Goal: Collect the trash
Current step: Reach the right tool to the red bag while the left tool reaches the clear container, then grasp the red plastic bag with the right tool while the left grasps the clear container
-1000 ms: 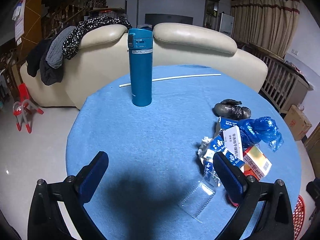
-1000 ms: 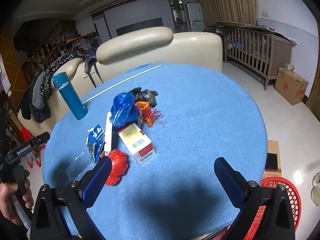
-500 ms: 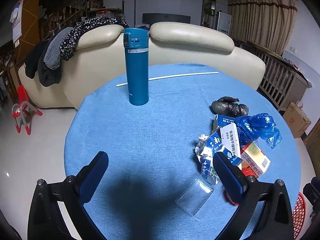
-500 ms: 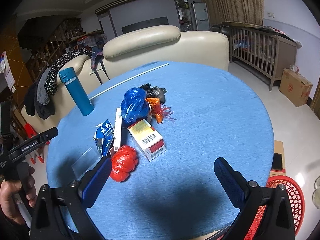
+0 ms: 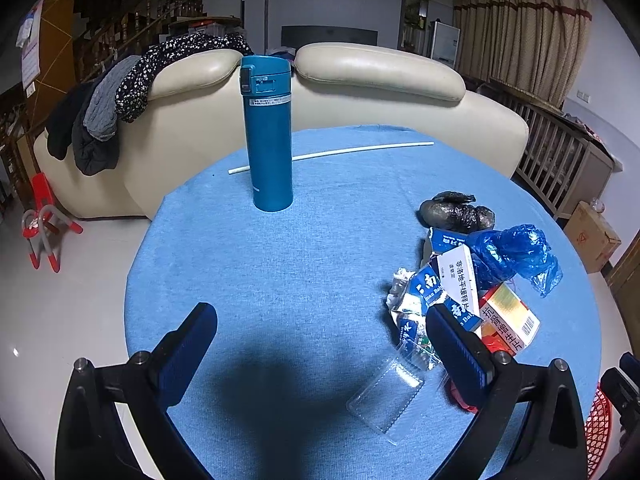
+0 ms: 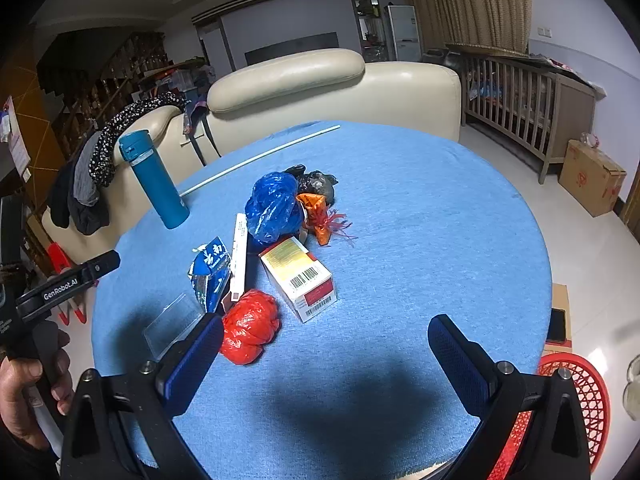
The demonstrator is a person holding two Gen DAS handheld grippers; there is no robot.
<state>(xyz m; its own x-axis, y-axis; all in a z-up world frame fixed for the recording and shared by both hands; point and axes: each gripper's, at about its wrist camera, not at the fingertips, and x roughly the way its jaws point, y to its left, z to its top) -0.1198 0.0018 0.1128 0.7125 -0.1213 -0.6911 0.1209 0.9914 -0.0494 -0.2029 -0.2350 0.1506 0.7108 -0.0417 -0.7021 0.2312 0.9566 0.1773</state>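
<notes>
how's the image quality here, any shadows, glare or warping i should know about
Left wrist view: sharp, heavy fisheye bending the sofa, black vignette corners, a dark shadow on the tablecloth between the open left gripper fingers. Right wrist view: same warping, a similar shadow under the open right gripper, mild sheen on the red bag and floor.

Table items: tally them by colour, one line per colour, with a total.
Blue: 3, the flask, the plastic bag, the crumpled wrapper
Red or orange: 2, the red bag, the orange wrapper
Black: 1, the bag
White: 3, the rod, the slim carton, the barcode box
Clear: 1, the blister tray
Total: 10
</notes>
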